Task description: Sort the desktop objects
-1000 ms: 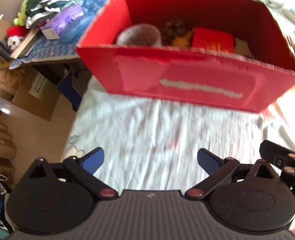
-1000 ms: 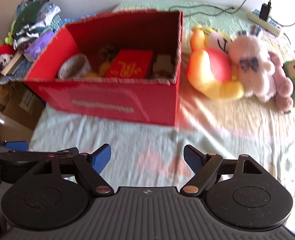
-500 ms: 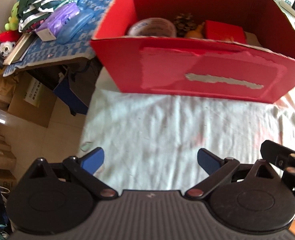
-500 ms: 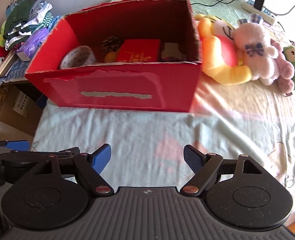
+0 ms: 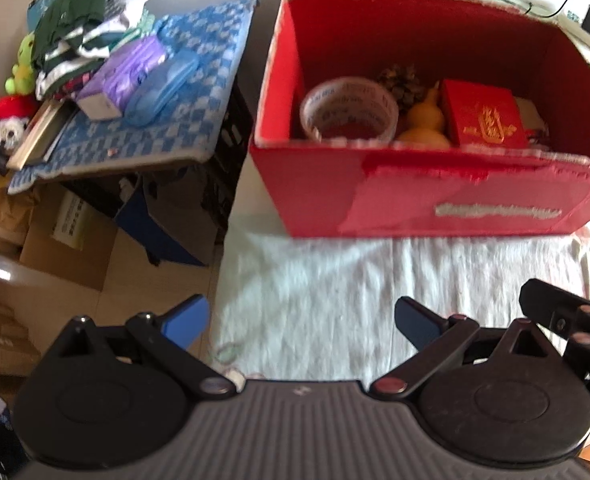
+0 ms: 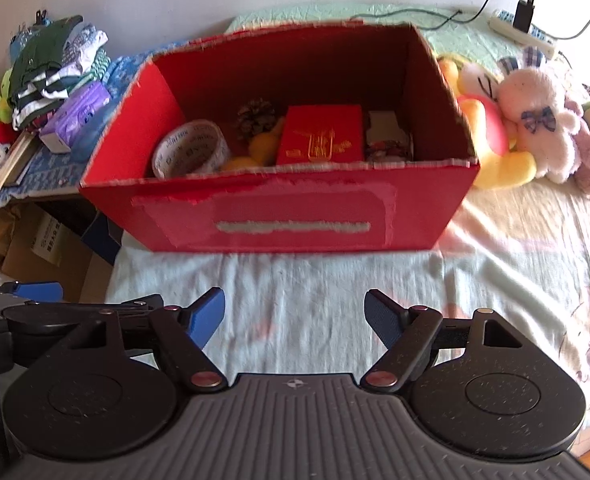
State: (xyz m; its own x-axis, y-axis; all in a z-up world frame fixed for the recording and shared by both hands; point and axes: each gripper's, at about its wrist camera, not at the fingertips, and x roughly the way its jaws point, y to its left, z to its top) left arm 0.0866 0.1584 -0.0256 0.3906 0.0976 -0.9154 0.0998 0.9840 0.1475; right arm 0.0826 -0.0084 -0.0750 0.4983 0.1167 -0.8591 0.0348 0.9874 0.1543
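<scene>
Both grippers empty, held back from the packed red box

The left gripper [image 5: 301, 322] and right gripper [image 6: 295, 316] hover spread wide over the pale sheet [image 6: 335, 300], gripping nothing. The red box [image 6: 295, 216] sits just beyond, holding a tape roll [image 6: 191, 150] at left, a pine cone [image 6: 256, 116] behind it, a yellow gourd [image 5: 423, 120] and a red packet [image 6: 321, 136] toward the right. The box looks like light, slightly flexible cardboard with torn rims; it is probably best clamped on a side wall's top edge, one gripper per side.
</scene>
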